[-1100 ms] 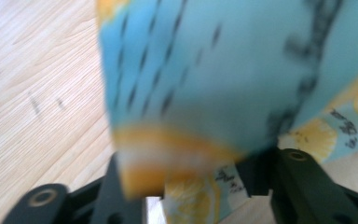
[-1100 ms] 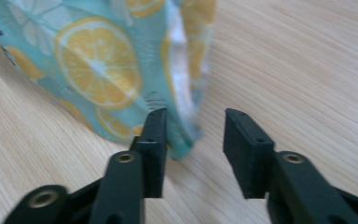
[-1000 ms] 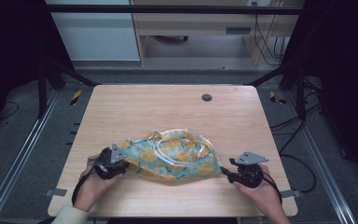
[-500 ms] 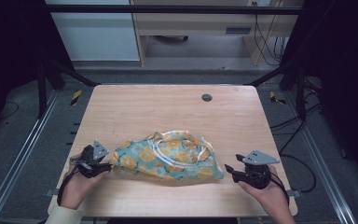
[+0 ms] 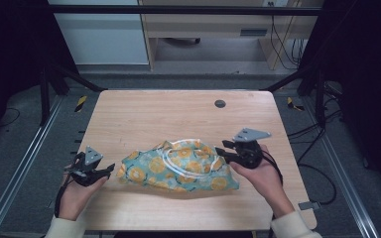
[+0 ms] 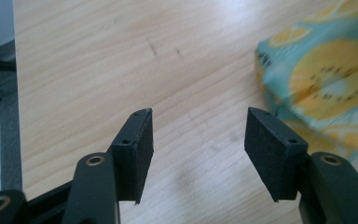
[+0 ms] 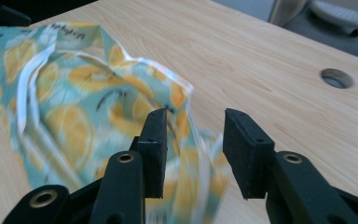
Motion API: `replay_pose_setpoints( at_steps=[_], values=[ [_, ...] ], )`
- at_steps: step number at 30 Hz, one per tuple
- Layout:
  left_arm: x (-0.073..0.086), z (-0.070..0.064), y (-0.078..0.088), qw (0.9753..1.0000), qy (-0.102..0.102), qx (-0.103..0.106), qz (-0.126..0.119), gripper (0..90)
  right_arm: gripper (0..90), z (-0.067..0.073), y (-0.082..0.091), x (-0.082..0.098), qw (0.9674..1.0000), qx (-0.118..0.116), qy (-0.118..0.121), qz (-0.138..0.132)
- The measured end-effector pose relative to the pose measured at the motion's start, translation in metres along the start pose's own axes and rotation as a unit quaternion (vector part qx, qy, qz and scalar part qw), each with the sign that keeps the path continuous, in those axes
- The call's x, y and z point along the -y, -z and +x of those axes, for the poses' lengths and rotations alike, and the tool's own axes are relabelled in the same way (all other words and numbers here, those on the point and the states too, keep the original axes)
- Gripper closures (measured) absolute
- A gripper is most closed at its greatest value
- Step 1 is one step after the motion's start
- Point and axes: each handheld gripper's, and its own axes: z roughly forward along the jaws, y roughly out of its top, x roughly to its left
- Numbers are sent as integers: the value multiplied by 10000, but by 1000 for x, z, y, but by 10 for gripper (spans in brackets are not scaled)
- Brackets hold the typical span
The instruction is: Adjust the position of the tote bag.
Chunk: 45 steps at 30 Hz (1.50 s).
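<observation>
**Citrus-print cloth approached from its right edge**

The cloth (image 5: 178, 167) is seen crumpled near the middle of the table (image 5: 144, 119), slightly toward the near edge, with a white trim looping across its top. The right hand-held gripper (image 5: 224, 151) is held at the cloth's right end; its jaws have just been closing, yet a gap remains between them, and a raised fold of the cloth (image 7: 98, 107) lies just beyond and below the pads (image 7: 154, 149) without being pinched. The left hand-held gripper (image 5: 108, 169) is held apart, nothing between its jaws, just left of the cloth's left corner (image 6: 317, 79) over bare wood.

For a clean pick, a single layer at the hemmed edge is best taken, deep enough between the pads that the thin fabric cannot slip out, before any lift.

The fabric appears thin, soft and limp, printed with orange slices on teal. The table is pale wood-grain laminate, smooth, with a round cable hole (image 5: 220, 103) at its far side.
</observation>
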Motion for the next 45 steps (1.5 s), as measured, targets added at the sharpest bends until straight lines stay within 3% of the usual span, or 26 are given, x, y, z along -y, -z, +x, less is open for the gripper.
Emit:
replay_pose_setpoints(
  at_steps=[5, 8, 9, 12, 14, 20, 24, 29, 35, 37, 40, 42, 45],
  values=[
    [-3, -6, 0, 9999, -80, 53, -69, 419, 525, -4, -50, -18, 9990, -186, -142, 392],
    [-4, -7, -1, 9999, -120, 73, -59, 418, 536, -7, -71, -20, 9970, -239, -239, 700],
    [-4, -8, -1, 9999, -109, 79, -78, 418, 563, -7, -77, -19, 9958, -259, -273, 829],
    [-5, -8, 0, 9998, -103, 86, -133, 419, 814, -7, -84, -19, 9949, -353, -207, 919],
    [-6, -8, 2, 9998, -106, 111, -152, 419, 898, -5, -81, -20, 9960, -354, -157, 800],
    [-12, -10, 12, 9987, -15, 213, -454, 436, 900, 12, -50, -28, 9983, -572, -91, 108],
    [-24, -13, 24, 9968, 12, 327, -725, 458, 900, 30, -23, -29, 9964, -783, 38, -321],
    [-45, -27, 43, 9921, -147, 620, -1084, 462, 900, 52, 3, -27, 9921, -1058, 163, -659],
    [-68, -45, 54, 9837, -302, 1102, -1385, 433, 900, 73, 11, -10, 9882, -1379, 314, -590],
    [-77, -54, 55, 9785, -379, 1393, -1473, 411, 900, 77, 10, -6, 9879, -1406, 344, -557],
    [-89, -65, 51, 9749, -585, 1587, -1449, 379, 900, 80, 6, -1, 9877, -1431, 401, -491],
    [-96, -70, 45, 9737, -615, 1722, -1363, 352, 900, 80, 5, 0, 9878, -1438, 391, -461],
    [-110, -78, 31, 9739, -774, 1814, -1124, 319, 900, 79, 4, 1, 9876, -1450, 378, -459]
  ],
)
